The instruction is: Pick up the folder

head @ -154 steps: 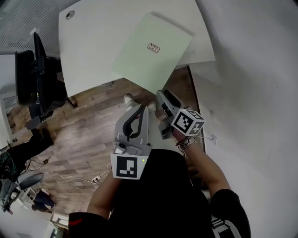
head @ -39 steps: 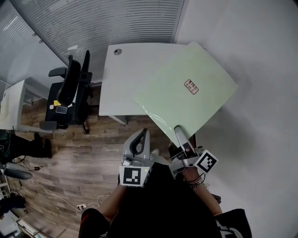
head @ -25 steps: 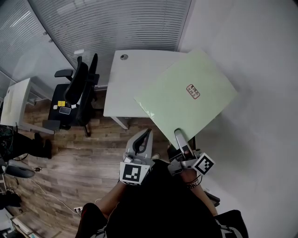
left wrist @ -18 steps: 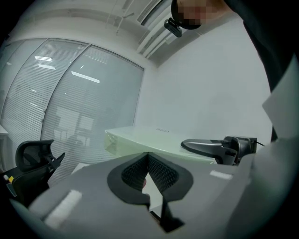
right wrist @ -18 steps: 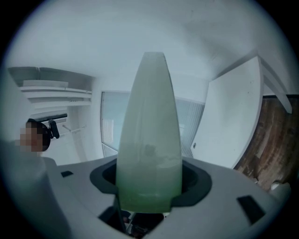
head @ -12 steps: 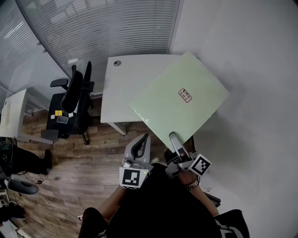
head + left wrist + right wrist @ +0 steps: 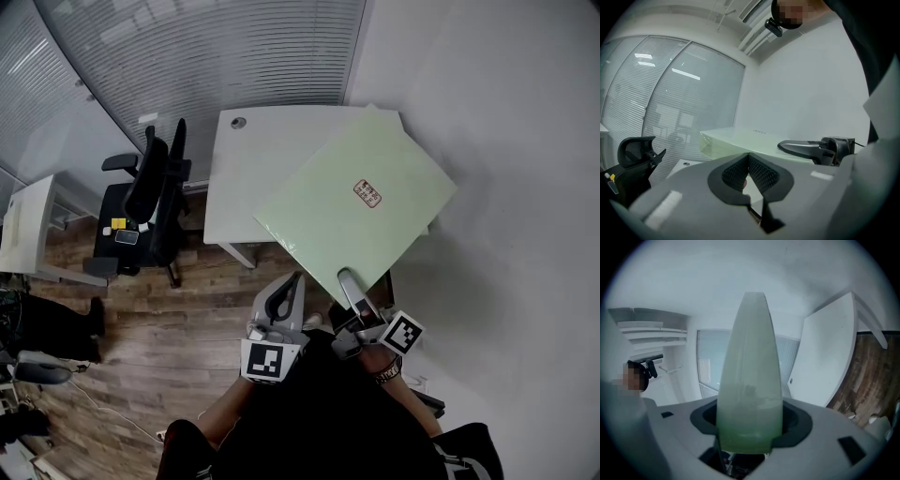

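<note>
The pale green folder (image 7: 356, 202) with a small red-and-white label hangs in the air above the white desk (image 7: 253, 169), tilted. My right gripper (image 7: 345, 279) is shut on its near corner. In the right gripper view the folder (image 7: 750, 380) stands edge-on between the jaws and fills the middle. My left gripper (image 7: 292, 281) is shut on nothing, just left of the right one, clear of the folder. In the left gripper view the folder (image 7: 740, 140) lies beyond the closed jaws, with the right gripper (image 7: 787, 146) on its near edge.
A black office chair (image 7: 150, 202) stands left of the desk, with a second white table (image 7: 23, 230) further left. Window blinds (image 7: 206, 52) run along the back. A white wall (image 7: 506, 187) fills the right side. Wooden floor (image 7: 159, 328) lies below, with cables at the lower left.
The right gripper took the folder off the desk and raised it. Over the last second the folder drifted slightly left and down; both grippers stayed nearly still.
</note>
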Motion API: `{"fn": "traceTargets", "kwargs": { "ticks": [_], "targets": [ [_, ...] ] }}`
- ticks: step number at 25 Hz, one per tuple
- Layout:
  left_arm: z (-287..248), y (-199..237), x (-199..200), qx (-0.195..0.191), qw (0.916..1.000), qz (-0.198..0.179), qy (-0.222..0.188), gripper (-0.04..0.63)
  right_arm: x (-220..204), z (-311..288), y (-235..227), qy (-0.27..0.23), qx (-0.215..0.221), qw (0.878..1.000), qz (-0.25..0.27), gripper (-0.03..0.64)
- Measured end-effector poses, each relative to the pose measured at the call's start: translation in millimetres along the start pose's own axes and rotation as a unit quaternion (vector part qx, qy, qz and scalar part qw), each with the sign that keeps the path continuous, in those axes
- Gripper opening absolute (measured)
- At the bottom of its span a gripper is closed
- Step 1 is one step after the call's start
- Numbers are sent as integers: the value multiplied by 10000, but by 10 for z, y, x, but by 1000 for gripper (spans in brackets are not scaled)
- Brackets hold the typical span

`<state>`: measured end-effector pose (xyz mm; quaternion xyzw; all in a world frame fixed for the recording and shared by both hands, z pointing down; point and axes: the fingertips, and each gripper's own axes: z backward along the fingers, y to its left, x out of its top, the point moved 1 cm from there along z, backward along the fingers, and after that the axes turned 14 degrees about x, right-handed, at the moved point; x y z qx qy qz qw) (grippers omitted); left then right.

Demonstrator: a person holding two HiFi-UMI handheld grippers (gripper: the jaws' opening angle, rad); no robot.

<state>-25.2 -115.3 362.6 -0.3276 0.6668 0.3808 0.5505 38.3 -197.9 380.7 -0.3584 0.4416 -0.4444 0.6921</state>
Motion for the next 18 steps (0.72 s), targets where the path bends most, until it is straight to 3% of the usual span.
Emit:
{"fn": "traceTargets", "kwargs": {
  "ticks": [18],
  "targets": [
    [-8,10,5,65,9999,-56,58,6,14,5,-43,-17,-99,9999,-109,272]
  ]
}}
